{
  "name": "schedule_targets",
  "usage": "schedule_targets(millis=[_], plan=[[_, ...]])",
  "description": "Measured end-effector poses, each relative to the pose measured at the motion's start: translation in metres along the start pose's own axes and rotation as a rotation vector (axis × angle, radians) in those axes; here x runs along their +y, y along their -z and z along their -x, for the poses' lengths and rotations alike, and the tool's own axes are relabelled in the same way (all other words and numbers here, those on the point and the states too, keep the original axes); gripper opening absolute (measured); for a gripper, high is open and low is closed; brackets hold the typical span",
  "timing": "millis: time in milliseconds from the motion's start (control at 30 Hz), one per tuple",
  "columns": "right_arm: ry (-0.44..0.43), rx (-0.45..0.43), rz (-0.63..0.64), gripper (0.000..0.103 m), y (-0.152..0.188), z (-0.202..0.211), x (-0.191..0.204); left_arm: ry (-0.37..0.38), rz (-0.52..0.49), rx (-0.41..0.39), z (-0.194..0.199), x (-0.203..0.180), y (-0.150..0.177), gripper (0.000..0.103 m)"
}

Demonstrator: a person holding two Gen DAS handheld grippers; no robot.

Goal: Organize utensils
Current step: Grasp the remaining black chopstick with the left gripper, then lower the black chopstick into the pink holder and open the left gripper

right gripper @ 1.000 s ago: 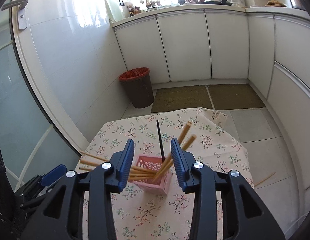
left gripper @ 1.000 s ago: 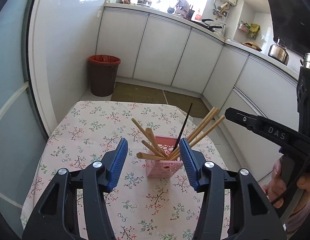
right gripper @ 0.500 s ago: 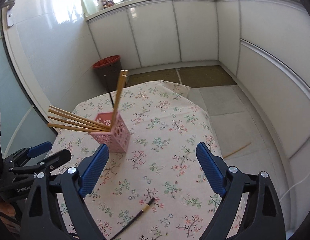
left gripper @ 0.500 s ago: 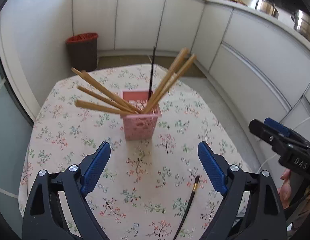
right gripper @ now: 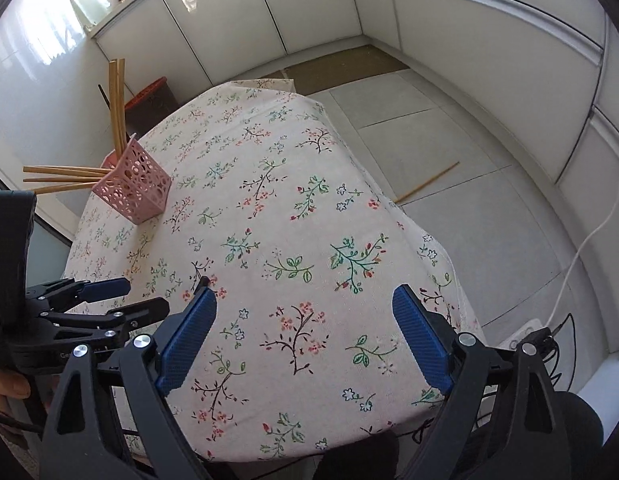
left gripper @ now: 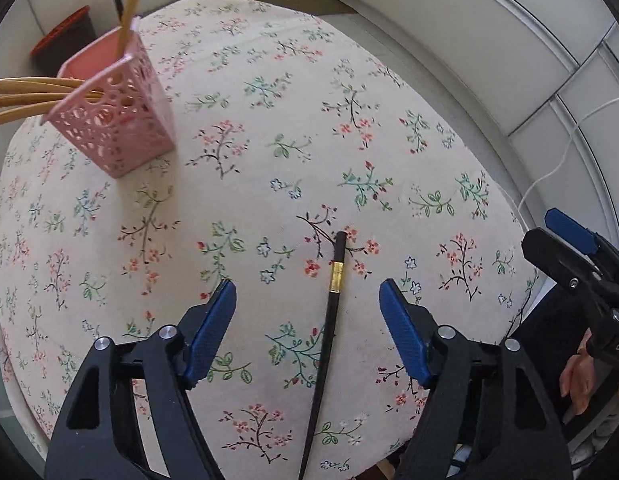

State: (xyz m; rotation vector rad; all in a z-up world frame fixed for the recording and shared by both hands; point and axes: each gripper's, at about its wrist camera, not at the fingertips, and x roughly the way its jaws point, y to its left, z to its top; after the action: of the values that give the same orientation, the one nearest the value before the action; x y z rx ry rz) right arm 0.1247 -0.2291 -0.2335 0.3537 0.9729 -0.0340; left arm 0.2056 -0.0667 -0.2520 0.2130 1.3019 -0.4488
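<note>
While I watch through both wrist cameras, the pink lattice holder [left gripper: 113,120] serves as my landmark, standing far left on the floral tablecloth [left gripper: 269,128]. Several wooden chopsticks [left gripper: 25,98] poke out of the holder toward the left, nearly level, and others rise steeply from its mouth; behind it, on the floor, sits a dark bin with a red rim [left gripper: 61,46]. To the right of the holder and nearer to me, well apart from it, a single black chopstick [left gripper: 329,320] with a gold band lies flat on the cloth, its blunt end pointing away from me. My left gripper [left gripper: 307,324] hangs over that chopstick with its blue pads spread wide, one on each side, touching nothing. Farther right of the holder, my right gripper [right gripper: 305,334] hovers above bare cloth near the table's front edge, its jaws likewise spread and gripping nothing. Beyond the table's right edge, far from the holder, one wooden chopstick [right gripper: 427,182] lies on the grey floor tiles, and a white cable [right gripper: 585,248] trails down to a power strip [right gripper: 525,330].
</note>
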Motion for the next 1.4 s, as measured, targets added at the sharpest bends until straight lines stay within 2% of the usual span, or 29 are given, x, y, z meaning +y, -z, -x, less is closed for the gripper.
schedule_targets(millis=[100,133,233,267,367,467,667,867,1000,1200,1400], plan=[[0.014,-0.030,-0.002,0.087,0.002,0.003,-0.003,0.015,-0.027,0.066,-0.019,-0.006,0.001,0.049],[0.017,-0.030,-0.010,0.087,0.002,0.002,-0.004,0.004,-0.044,0.084,-0.025,-0.009,0.002,0.039],[0.003,-0.002,-0.037,0.087,0.002,-0.003,-0.007,-0.081,-0.131,0.053,-0.028,-0.019,0.006,0.021],[-0.003,0.007,-0.041,0.087,0.002,-0.005,-0.007,-0.074,-0.124,0.046,-0.027,-0.017,0.006,0.006],[-0.022,0.004,-0.024,0.087,0.001,-0.004,0.000,-0.068,-0.070,0.019,-0.018,0.000,0.009,0.006],[-0.027,-0.018,0.018,0.087,0.000,-0.003,0.011,-0.045,-0.010,-0.056,0.010,0.021,0.014,0.006],[-0.050,-0.031,0.125,0.087,0.001,-0.010,0.040,-0.020,0.114,-0.274,0.090,0.058,0.020,0.006],[-0.106,-0.016,0.212,0.087,0.007,-0.015,0.061,-0.069,0.203,-0.505,0.172,0.073,-0.003,0.006],[-0.132,-0.008,0.236,0.087,0.009,-0.018,0.066,-0.143,0.246,-0.661,0.222,0.086,-0.028,0.006],[-0.136,0.020,0.241,0.087,0.010,-0.026,0.066,-0.184,0.308,-0.739,0.237,0.101,-0.073,0.006],[-0.145,0.025,0.250,0.087,0.007,-0.032,0.068,-0.260,0.310,-0.706,0.204,0.103,-0.104,0.006]])
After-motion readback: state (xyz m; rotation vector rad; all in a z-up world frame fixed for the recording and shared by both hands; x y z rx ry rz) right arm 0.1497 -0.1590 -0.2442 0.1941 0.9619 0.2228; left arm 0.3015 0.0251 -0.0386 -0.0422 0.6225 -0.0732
